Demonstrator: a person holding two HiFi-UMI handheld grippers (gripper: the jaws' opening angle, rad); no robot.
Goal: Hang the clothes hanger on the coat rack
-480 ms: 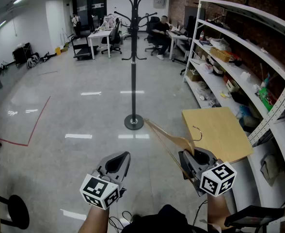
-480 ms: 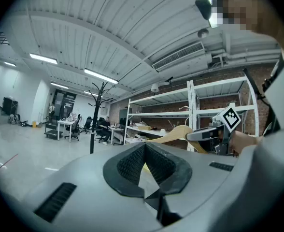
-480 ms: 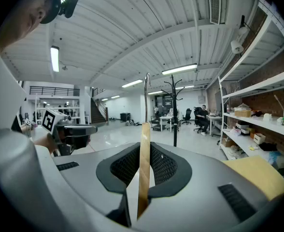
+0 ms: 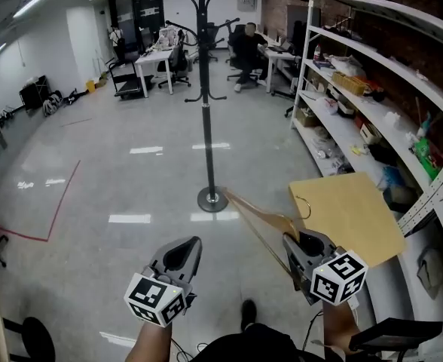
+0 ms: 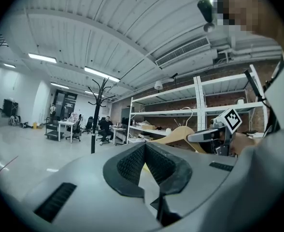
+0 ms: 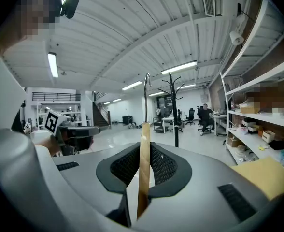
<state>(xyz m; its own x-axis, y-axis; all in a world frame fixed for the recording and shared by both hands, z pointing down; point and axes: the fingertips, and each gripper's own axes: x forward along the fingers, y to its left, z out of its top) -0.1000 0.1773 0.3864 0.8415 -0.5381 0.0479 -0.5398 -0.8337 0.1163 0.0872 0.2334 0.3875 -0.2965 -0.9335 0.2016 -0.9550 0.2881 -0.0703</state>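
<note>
The right gripper (image 4: 300, 249) is clamped on the wooden clothes hanger (image 4: 261, 216) near its neck, with the long arm running forward and left and the hook (image 4: 306, 207) curling up to the right. The coat rack (image 4: 206, 104) stands well ahead on the open floor, a little left of that gripper. The left gripper (image 4: 184, 253) sits alongside, jaws together on nothing, so the carry likely falls to the right side: forward, then up to a peg

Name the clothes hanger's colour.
The clothes hanger is light tan wood with a metal hook; head view shows it best.
</note>
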